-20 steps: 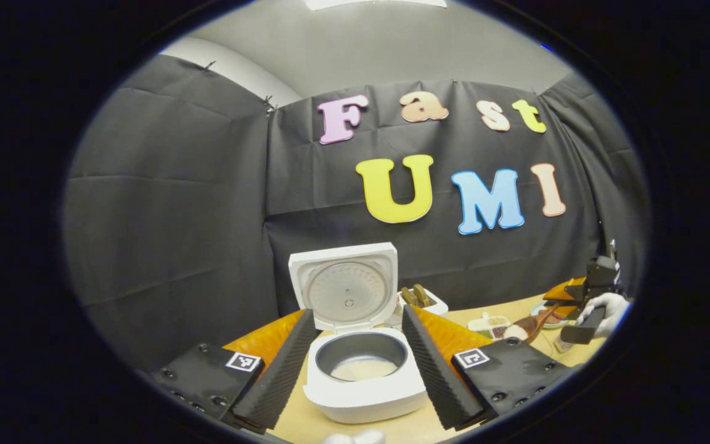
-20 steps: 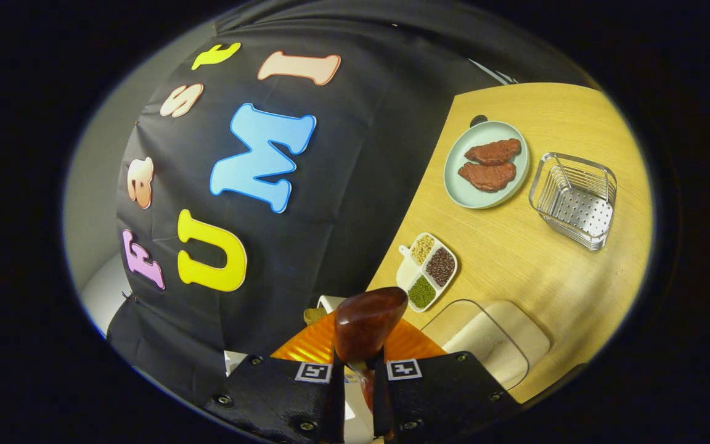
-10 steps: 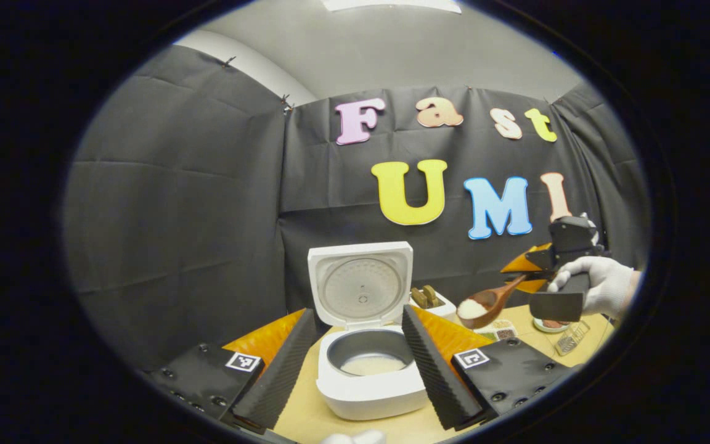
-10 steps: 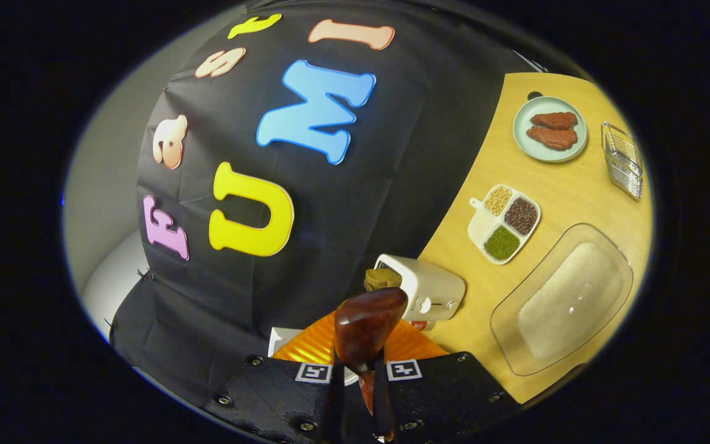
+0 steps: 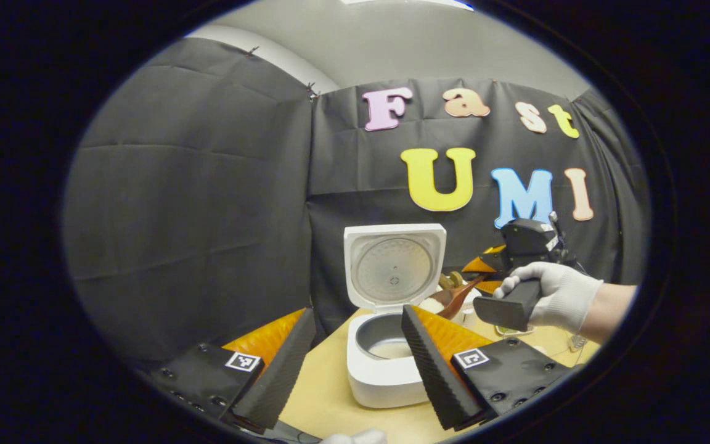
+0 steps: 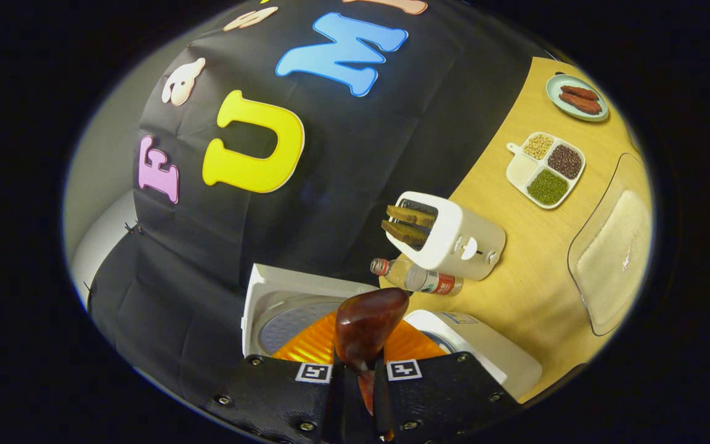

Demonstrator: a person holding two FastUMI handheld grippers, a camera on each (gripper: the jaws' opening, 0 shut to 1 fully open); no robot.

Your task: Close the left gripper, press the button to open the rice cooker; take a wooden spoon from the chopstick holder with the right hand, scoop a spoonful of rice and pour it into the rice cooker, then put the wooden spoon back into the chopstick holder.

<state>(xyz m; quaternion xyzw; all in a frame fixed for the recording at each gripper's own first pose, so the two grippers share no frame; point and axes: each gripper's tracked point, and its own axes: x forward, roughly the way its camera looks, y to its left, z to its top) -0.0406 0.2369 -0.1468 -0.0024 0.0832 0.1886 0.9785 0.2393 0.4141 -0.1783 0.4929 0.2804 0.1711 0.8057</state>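
- Black cloth wall [image 5: 207, 203] hangs ahead of me, creased, pinned at the upper middle of the left gripper view.
- Grey ceiling [image 5: 392, 43] runs across the top.
- A light wooden table [image 6: 534, 259] fills the right side of my right gripper view.

the left hand-held gripper [image 5: 355, 354] is hanging with its fingers spread wide apart. a gloved hand [image 5: 555, 296] is gripping the right hand-held gripper [image 6: 358, 394], whose fingers are sitting nearly together.

wooden spoon [image 5: 450, 299] carried over to rice cooker [image 5: 386, 364]
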